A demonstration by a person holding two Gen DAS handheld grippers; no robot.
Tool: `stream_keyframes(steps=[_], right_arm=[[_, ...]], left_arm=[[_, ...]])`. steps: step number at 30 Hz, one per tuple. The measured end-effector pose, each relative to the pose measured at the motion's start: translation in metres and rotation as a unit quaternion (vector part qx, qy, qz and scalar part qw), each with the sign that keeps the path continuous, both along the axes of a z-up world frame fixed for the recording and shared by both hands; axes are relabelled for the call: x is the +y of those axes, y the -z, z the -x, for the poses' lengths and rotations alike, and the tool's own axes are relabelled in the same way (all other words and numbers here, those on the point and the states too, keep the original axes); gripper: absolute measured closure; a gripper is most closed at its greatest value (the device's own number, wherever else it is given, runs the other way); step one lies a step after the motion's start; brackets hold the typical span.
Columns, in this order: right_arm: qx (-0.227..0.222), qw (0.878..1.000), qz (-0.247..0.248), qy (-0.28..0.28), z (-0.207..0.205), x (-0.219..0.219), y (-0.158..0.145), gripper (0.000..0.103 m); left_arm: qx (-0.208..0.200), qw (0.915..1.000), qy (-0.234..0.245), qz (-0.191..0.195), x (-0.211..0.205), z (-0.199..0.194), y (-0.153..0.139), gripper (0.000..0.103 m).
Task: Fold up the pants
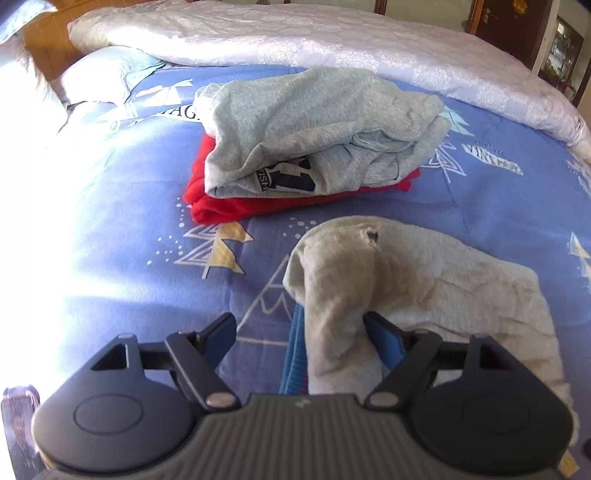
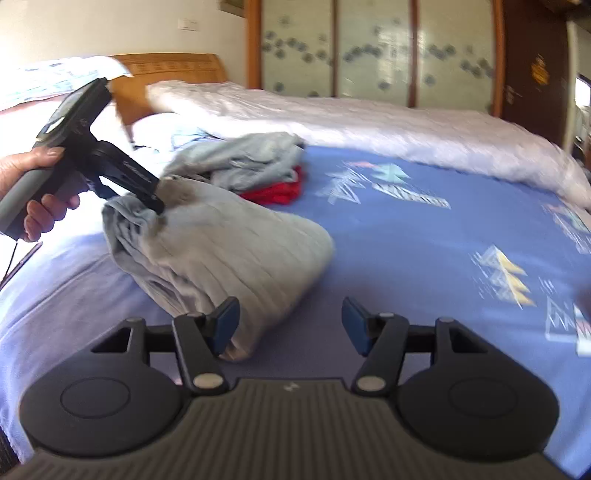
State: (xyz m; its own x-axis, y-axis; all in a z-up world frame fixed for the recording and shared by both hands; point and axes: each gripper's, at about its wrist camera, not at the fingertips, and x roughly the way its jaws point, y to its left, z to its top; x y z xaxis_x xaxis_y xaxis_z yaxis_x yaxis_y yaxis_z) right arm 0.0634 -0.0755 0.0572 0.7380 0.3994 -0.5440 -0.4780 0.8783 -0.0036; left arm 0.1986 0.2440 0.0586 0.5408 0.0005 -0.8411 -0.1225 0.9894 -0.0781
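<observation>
The pale grey pants (image 1: 413,295) lay in a folded bundle on the blue patterned bedsheet (image 1: 122,221), filling the lower right of the left wrist view and the centre-left of the right wrist view. The left gripper (image 1: 301,326) had a raised fold of the pants between its fingers — the cloth pressed against the right pad while the left pad stood clear, so whether it was truly clamped could not be told. Seen from the right wrist, that gripper was held in a hand (image 2: 33,192) at the left edge, its tip buried in the top of the bundle. The right gripper (image 2: 290,325) stood with its jaws wide apart, the left pad (image 2: 225,325) just touching the bundle's near edge. Behind, in the upper centre, a light grey garment (image 1: 317,129) lay atop a red one (image 1: 236,206); a white quilt (image 1: 295,33) stretched along the far side.
</observation>
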Motion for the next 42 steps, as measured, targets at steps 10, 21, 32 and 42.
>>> stream_keyframes(steps=[10,21,32,42], right_arm=[[-0.011,0.993,0.089,-0.071,-0.011,0.058,0.020,0.085],[-0.002,0.982,0.142,-0.122,-0.007,0.102,0.042,0.086],[0.060,0.994,-0.051,-0.074,-0.029,0.051,-0.012,0.066],[0.186,0.975,-0.113,0.046,-0.134,0.054,0.014,0.064]], left_arm=[[0.000,0.9974,0.020,0.070,-0.002,0.040,-0.002,0.082],[-0.010,0.9998,0.010,0.011,0.024,0.030,0.024,0.080],[-0.118,0.9923,-0.007,-0.036,0.005,0.067,-0.048,0.061],[-0.046,0.9928,0.038,-0.104,-0.056,0.030,0.014,0.061]])
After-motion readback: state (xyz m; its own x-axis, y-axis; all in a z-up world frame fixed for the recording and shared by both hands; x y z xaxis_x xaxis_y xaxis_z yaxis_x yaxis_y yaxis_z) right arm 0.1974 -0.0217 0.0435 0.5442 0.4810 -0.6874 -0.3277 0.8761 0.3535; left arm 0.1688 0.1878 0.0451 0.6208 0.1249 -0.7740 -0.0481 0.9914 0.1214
